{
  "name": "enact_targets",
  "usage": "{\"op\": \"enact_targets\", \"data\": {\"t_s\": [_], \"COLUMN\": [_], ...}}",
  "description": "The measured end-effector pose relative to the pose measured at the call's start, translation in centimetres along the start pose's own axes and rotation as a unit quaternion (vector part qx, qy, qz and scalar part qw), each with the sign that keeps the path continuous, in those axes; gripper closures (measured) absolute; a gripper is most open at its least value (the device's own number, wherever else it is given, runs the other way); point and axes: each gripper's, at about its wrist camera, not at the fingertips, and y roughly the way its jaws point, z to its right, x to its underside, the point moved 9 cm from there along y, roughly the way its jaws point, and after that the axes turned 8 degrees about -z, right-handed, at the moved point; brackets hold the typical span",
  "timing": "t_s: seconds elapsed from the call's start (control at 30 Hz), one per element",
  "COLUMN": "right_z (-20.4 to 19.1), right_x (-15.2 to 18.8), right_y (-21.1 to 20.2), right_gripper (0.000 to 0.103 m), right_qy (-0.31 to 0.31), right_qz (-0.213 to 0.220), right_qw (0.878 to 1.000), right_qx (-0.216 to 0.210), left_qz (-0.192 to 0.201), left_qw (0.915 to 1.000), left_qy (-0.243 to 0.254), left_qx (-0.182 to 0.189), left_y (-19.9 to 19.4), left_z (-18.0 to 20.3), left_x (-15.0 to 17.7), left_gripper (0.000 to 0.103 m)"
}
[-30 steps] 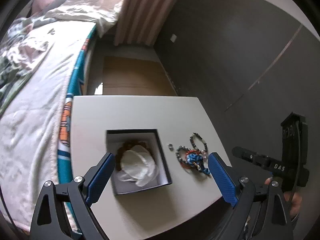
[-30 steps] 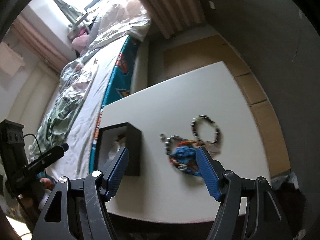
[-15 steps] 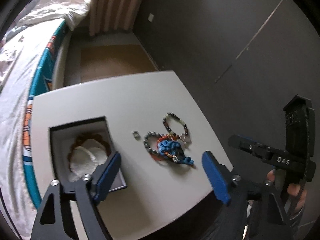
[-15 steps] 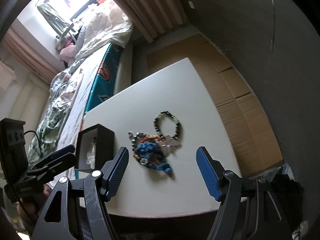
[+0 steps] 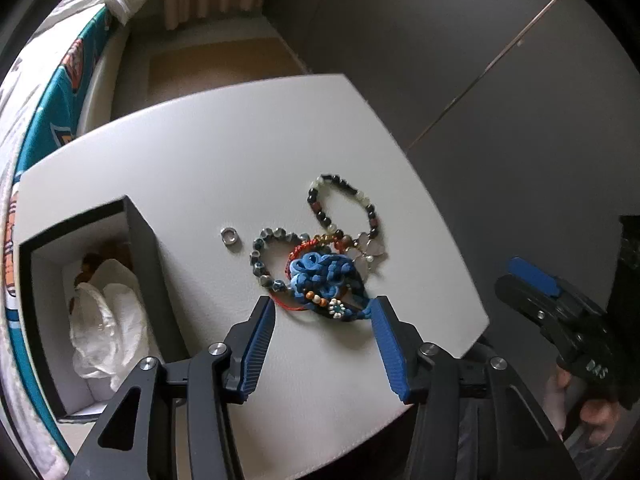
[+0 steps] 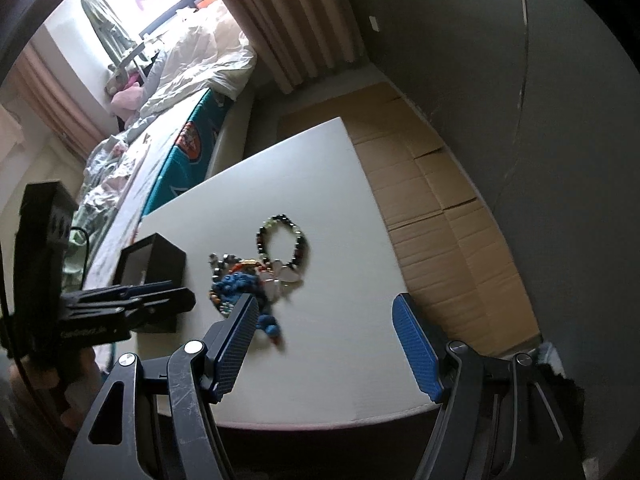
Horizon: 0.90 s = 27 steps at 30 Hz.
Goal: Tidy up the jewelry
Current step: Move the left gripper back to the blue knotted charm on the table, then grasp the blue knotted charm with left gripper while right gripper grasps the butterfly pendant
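Observation:
A heap of jewelry lies on the white table (image 5: 208,168): a blue knotted cord bracelet (image 5: 326,274), a dark beaded bracelet (image 5: 344,210), a grey beaded bracelet (image 5: 266,254) and a small silver ring (image 5: 230,236). My left gripper (image 5: 322,320) is open, its fingertips on either side of the blue bracelet's near edge. An open black box (image 5: 144,264) with white paper and a brown bracelet inside stands at the left. My right gripper (image 6: 324,316) is open and empty over the table's near right; the heap (image 6: 256,276) lies ahead of its left finger.
A bed with a teal blanket (image 5: 52,120) runs along the table's left side. Cardboard sheets (image 6: 432,200) cover the floor right of the table. A dark wall (image 5: 480,80) stands close behind. The left gripper (image 6: 120,304) shows in the right wrist view beside the box (image 6: 154,260).
My left gripper swung right from the box and came down close to the blue bracelet. My right gripper shifted right, so the heap now lies left of its centre.

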Motion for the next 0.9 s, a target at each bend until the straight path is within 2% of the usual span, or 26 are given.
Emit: {"op": "enact_targets", "data": {"t_s": [0.07,0.23,0.4,0.43,0.47,0.53,0.63,0.9], "right_z": [0.4,0.9,0.7,0.6,0.4,0.0,-0.9,-3.7], "right_x": [0.3,0.7,0.9,1.0,1.1,1.3,1.7,1.1], "right_y": [0.3,0.6,1.4,1.7,2.0,2.6,3.7,6.0], "right_gripper": [0.033,0.033,0.033,0.033,0.033,0.033,0.033,0.036], "right_qy": [-0.007,-0.017,-0.038,-0.044,-0.05,-0.062,-0.085,-0.144], "right_qz": [-0.002,0.0,-0.004,-0.006,-0.009,-0.017,-0.04,-0.058], "right_qw": [1.0,0.999,0.998,0.997,0.997,0.997,0.995,0.987], "right_qx": [0.019,0.037,0.054,0.056,0.057,0.053,0.038,0.034], "left_qz": [-0.011,-0.032,-0.037,-0.038,-0.036,-0.024,-0.01,0.032], "left_qw": [0.9999,0.9992,0.9986,0.9985,0.9984,0.9986,0.9993,0.9992], "left_qy": [-0.002,-0.016,-0.034,-0.038,-0.042,-0.043,-0.032,-0.021], "left_qx": [-0.005,-0.019,-0.013,-0.011,-0.012,-0.017,-0.012,-0.007], "left_y": [0.8,2.6,3.6,3.7,3.8,3.2,1.8,-2.6], "left_z": [-0.1,-0.8,-1.3,-1.4,-1.6,-1.5,-1.3,-1.7], "left_x": [0.0,-0.1,-0.6,-0.7,-0.8,-0.8,-0.9,-1.2], "left_gripper": [0.053,0.056,0.072,0.082,0.087,0.091,0.092,0.092]}}
